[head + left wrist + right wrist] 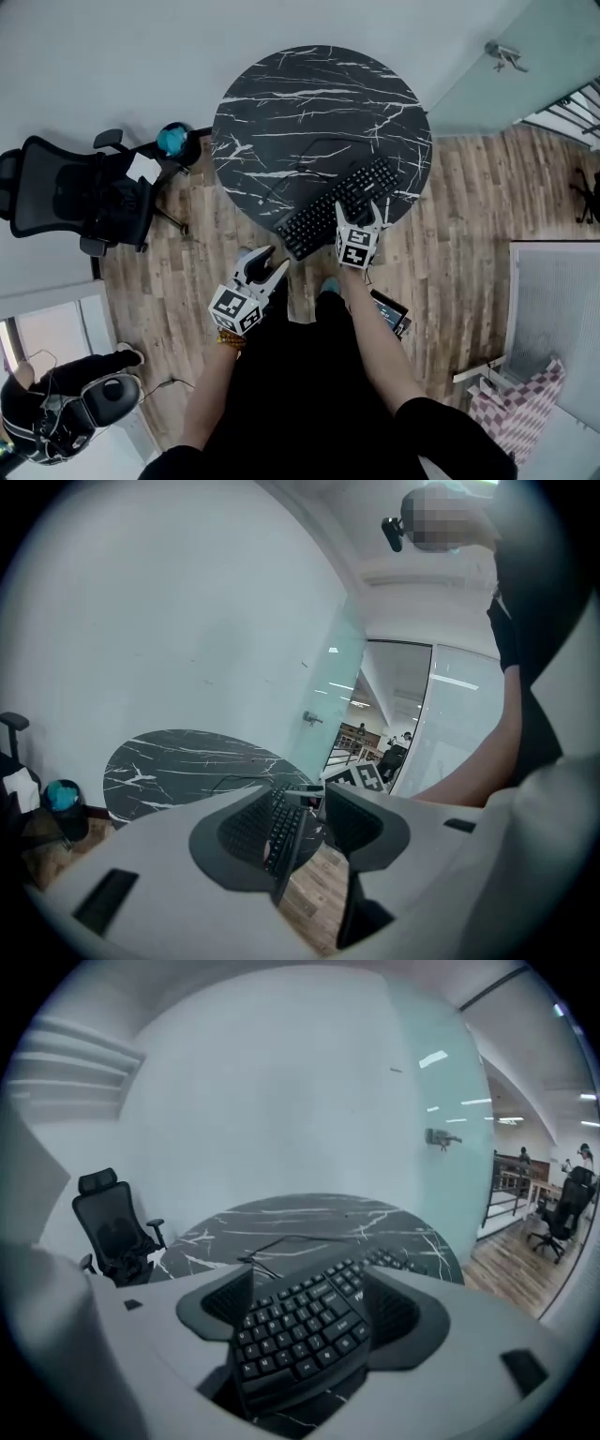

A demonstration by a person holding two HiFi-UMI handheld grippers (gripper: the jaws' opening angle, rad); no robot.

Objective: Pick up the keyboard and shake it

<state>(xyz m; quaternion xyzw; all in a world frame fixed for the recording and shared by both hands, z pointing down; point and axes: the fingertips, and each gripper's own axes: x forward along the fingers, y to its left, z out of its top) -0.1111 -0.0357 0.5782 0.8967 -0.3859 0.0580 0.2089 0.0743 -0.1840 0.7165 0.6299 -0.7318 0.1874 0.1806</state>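
At centre of the head view, a round table (319, 103) with a black top veined in white stands against a plain pale wall (112, 66). Wood-plank flooring (469, 206) surrounds it. To the right of the wall, a frosted glass partition (544, 47) carries a metal door handle (503, 54). The right gripper view shows an open office area beyond the glass. 1 black mesh office chair (80, 192) stands left of the table, with a teal object (172, 139) between the chair and the table rim. Checked purple-and-white fabric (516, 403) lies at lower right.

Keyboard (314, 220): black, full-size, set diagonally over the near part of the table, with its lower-left end past the rim. A thin dark cable (267, 1252) runs from it across the tabletop.

Right gripper (359, 208): the 2 jaws stand wide and clamp the keyboard across its short dimension, with the pads against both long edges. The near end of the keyboard is clear of the tabletop. The left gripper view shows the keyboard steeply tilted.

Left gripper (274, 262): jaws partly apart and empty, held over the floor just short of the table rim.

Markings: each gripper cube (356, 247) bears black-and-white square markers. Key legends are too small to read.
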